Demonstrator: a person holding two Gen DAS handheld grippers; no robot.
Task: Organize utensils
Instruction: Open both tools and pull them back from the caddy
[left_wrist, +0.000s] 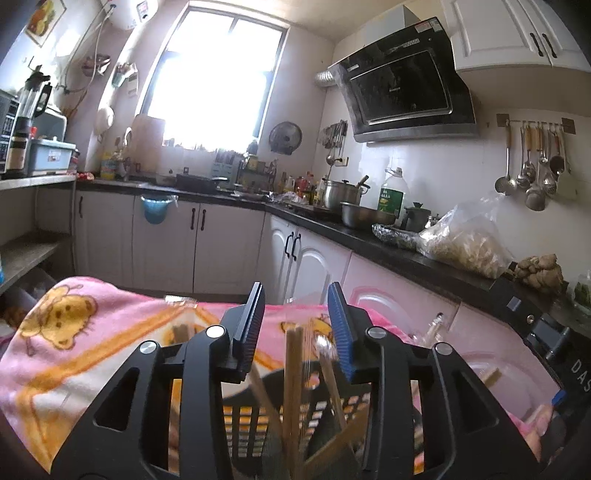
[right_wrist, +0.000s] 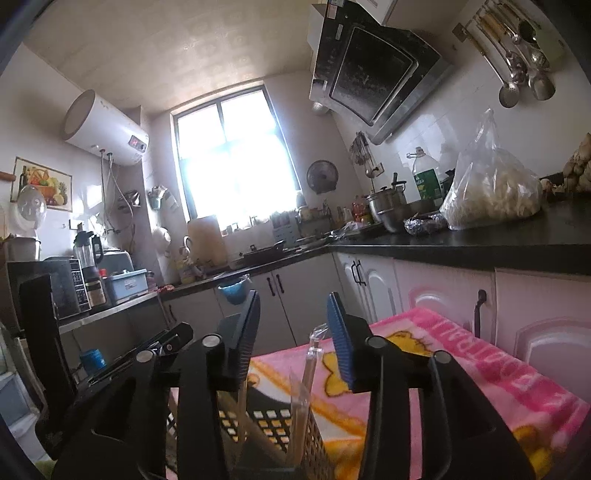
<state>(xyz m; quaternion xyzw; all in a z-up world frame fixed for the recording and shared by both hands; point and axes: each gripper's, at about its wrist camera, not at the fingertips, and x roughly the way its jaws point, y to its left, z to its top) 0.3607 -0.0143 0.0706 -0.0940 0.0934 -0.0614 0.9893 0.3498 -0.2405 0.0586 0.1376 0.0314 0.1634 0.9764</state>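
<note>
A black perforated utensil basket (left_wrist: 258, 417) stands on a pink cartoon blanket (left_wrist: 74, 332), right under my left gripper (left_wrist: 297, 293). Wooden chopsticks (left_wrist: 293, 376) stand upright in it, some in clear wrappers. The left gripper is open and empty above them. In the right wrist view the same basket (right_wrist: 273, 421) sits below my right gripper (right_wrist: 293, 299), which is open and empty. A clear-wrapped chopstick pair (right_wrist: 308, 373) sticks up from the basket between its fingers, untouched. The left gripper's body (right_wrist: 147, 350) shows at the left.
A black kitchen counter (left_wrist: 369, 236) runs behind with pots, an oil bottle (left_wrist: 391, 195) and a plastic bag of food (left_wrist: 465, 243). White cabinets (left_wrist: 306, 266) stand below. Ladles (left_wrist: 532, 173) hang on the wall. A shelf with appliances (right_wrist: 66, 288) is at the left.
</note>
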